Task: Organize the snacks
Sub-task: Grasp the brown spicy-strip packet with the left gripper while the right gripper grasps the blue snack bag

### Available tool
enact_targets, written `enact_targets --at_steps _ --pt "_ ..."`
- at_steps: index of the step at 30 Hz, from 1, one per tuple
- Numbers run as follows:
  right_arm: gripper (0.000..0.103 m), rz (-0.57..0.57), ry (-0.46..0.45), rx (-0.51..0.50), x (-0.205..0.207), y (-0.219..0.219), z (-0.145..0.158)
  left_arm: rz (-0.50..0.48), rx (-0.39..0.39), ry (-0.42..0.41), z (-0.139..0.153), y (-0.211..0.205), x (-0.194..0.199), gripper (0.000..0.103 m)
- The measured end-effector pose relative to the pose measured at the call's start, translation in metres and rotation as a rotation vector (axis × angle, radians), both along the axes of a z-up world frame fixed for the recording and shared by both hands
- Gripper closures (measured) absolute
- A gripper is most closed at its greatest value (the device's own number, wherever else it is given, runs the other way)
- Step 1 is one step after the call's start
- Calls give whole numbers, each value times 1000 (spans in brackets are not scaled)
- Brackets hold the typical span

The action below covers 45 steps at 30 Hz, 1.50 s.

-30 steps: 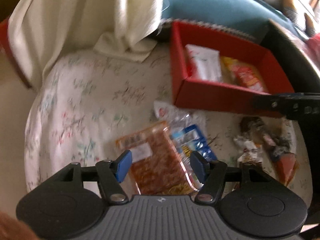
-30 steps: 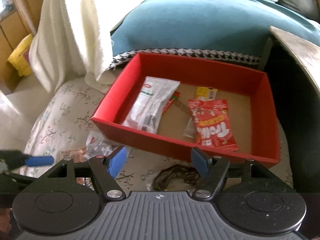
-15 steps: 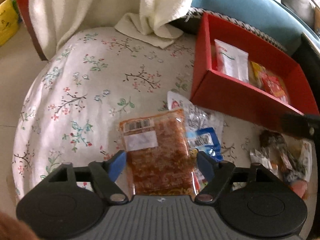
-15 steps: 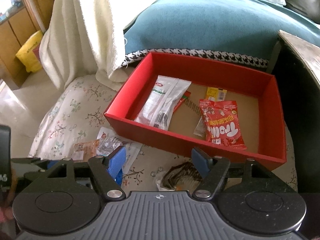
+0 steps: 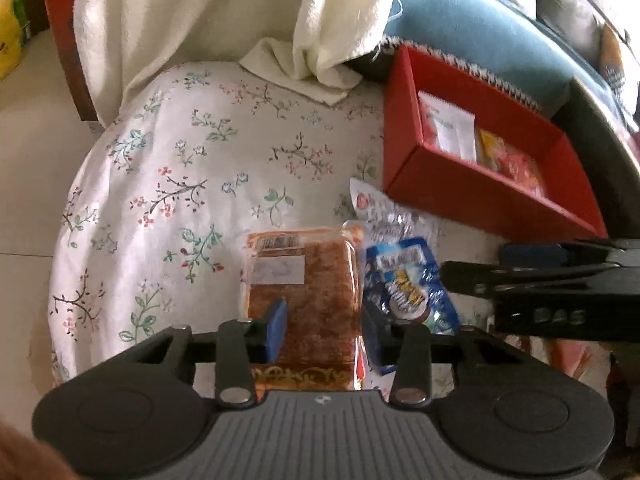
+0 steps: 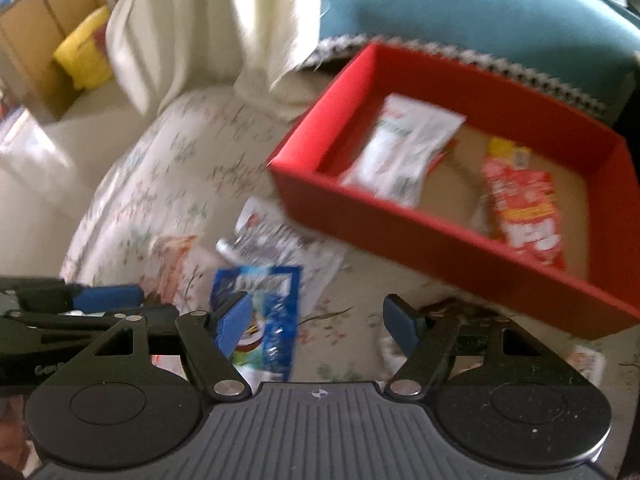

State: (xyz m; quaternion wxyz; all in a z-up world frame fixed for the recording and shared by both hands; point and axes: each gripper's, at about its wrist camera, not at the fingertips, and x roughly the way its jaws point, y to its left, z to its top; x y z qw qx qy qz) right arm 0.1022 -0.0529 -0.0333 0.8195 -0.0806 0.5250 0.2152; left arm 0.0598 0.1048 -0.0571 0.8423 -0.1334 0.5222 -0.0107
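Note:
An orange-brown snack packet [image 5: 312, 280] lies on the flowered cloth [image 5: 180, 184]. My left gripper [image 5: 324, 328] is down over it, jaws closing, and the pads press its sides so the right edge buckles up. Beside it lies a blue packet [image 5: 404, 280] on a clear crinkled wrapper [image 5: 392, 216]. In the right wrist view my right gripper [image 6: 316, 320] stands open low over the cloth, its left finger above the blue packet [image 6: 264, 312], nothing gripped. The red box [image 6: 440, 248] holds a white packet [image 6: 400, 148] and a red sweet bag [image 6: 524, 208].
A cream towel [image 5: 224, 12] hangs behind the cloth, and a teal cushion [image 5: 472, 20] lies behind the box. A dark wrapper [image 6: 452, 308] sits near the box's front wall. A dark table edge [image 5: 600, 120] borders the right. The cloth's rounded left edge drops to the floor.
My left jaws have narrowed from wide apart onto the orange-brown packet. The right gripper has dropped and swung left, from facing the red box to over the blue packet.

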Motion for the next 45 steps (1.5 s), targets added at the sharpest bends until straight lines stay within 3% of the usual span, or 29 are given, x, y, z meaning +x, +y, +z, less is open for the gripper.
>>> enact_targets --at_steps 3,6,13,16,19,21,23,31,36,39,43,45 --pt "26 1 5 -32 1 9 -7 -2 38 19 -6 0 3 63" --pt "25 2 49 -13 4 12 -14 29 60 57 -8 8 1 50" --pt "15 63 67 -62 0 36 -31 62 31 57 -8 28 -7 48" --pt "13 101 10 -105 -3 46 -34 78 47 58 -8 32 -6 47" --pt "25 132 14 -108 -8 41 -29 63 31 53 -6 31 -6 47" --pt "43 119 32 -82 -7 31 -23 49 42 50 -5 28 -5 47" --pt "49 98 36 -68 -8 17 -18 29 44 54 -6 23 -5 47" --pt "51 81 37 -54 -9 1 -13 19 80 73 -15 4 7 34" --pt "41 52 30 -66 -6 0 -15 -2 209 42 -25 -13 14 18" --pt "37 25 35 -37 -2 -5 -18 25 241 25 -31 -12 19 7" --pt "32 9 71 7 6 -9 -22 51 231 21 -31 -10 21 7" --pt "23 30 94 15 3 -8 -22 68 200 26 -27 -4 20 15"
